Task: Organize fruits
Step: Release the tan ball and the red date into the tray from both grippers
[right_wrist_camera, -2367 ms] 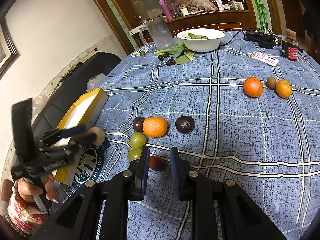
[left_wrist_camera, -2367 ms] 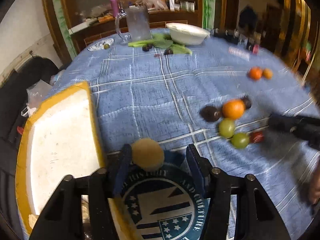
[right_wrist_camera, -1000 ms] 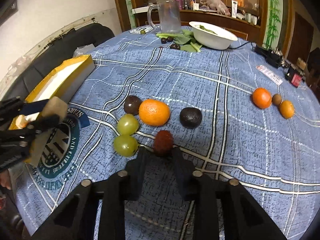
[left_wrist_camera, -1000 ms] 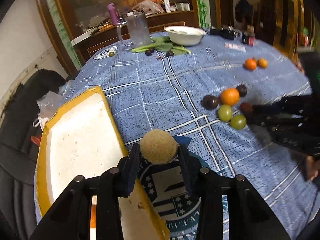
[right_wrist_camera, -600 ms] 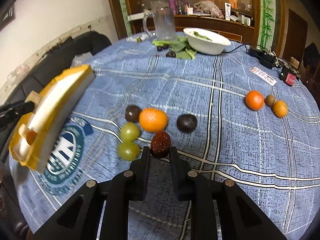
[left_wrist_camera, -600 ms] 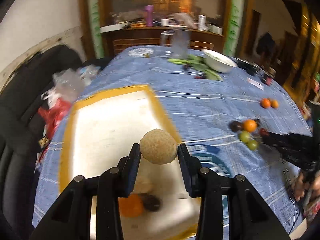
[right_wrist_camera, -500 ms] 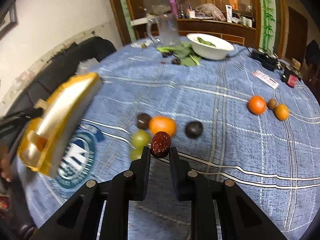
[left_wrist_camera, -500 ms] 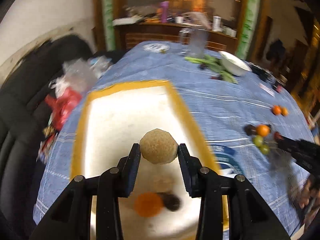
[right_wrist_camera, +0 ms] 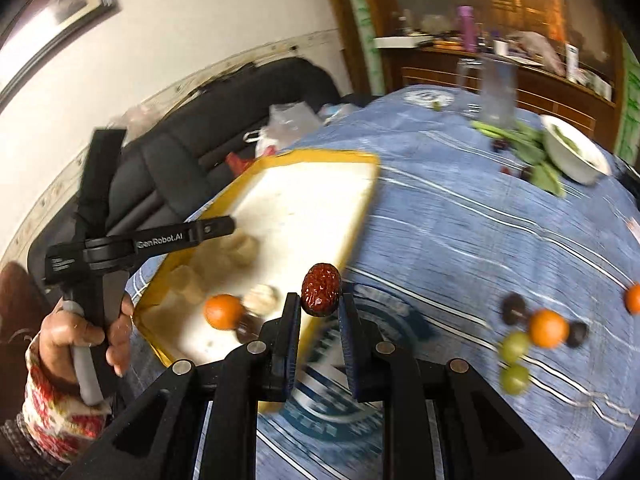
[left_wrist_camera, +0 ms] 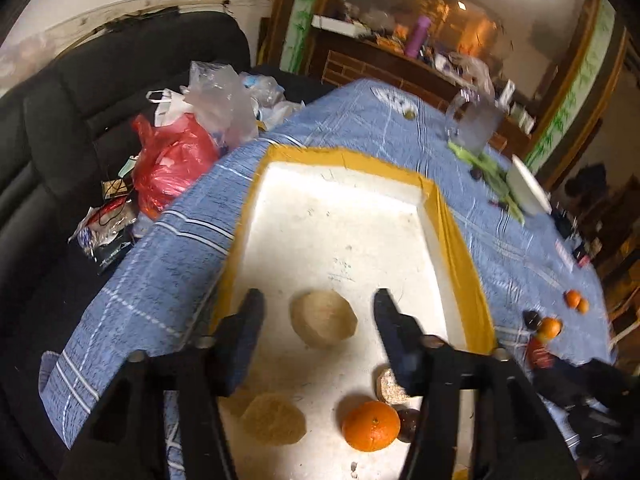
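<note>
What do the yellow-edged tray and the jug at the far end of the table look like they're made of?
Tray: probably foam, matte white inside with scuffs and specks, thick walls, rim wrapped in what looks like glossy yellow tape. Jug: clear glass or plastic; the background shows through it, but blur leaves which one open.

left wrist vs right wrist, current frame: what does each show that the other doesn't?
Left wrist only: the left gripper, whose jaws have just been opening, clear of the tan round fruit between them; a red plastic bag.

Right wrist only: the right gripper shut on a red date; the hand holding the left tool; two green fruits.

Both: the yellow-rimmed tray, its orange, the blue tablecloth.
</note>
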{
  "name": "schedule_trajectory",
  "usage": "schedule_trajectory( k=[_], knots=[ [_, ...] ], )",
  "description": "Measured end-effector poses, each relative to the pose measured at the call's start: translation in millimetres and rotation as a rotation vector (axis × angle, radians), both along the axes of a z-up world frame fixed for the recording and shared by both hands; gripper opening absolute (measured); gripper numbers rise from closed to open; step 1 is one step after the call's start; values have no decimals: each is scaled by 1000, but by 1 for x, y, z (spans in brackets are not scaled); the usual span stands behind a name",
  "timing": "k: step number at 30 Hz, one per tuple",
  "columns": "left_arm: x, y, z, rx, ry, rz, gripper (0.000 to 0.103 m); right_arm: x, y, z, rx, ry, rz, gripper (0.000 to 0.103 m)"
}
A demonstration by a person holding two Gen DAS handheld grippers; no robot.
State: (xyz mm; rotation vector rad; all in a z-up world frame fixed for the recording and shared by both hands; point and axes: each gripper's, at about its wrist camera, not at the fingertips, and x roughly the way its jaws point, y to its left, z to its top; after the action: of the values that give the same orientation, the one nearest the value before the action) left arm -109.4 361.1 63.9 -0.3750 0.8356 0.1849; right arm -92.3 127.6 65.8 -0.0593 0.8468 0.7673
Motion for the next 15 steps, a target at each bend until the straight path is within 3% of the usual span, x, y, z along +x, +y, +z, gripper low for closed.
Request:
schedule_trajectory(
  k=[5, 7, 9, 15],
  knots=[
    [-25, 17, 10, -61, -64, 51, 70, 11, 34, -12, -23, 13, 16, 22],
    [-37, 24, 12, -81, -87, 74, 73, 18, 40, -15, -16, 44, 7, 32],
    [-49, 28, 14, -99, -105, 92, 74, 25, 41, -17, 11, 65, -9, 53],
    [-74, 36, 9, -101, -132, 155, 77, 25, 33, -21, -54, 22, -83, 54]
  ],
)
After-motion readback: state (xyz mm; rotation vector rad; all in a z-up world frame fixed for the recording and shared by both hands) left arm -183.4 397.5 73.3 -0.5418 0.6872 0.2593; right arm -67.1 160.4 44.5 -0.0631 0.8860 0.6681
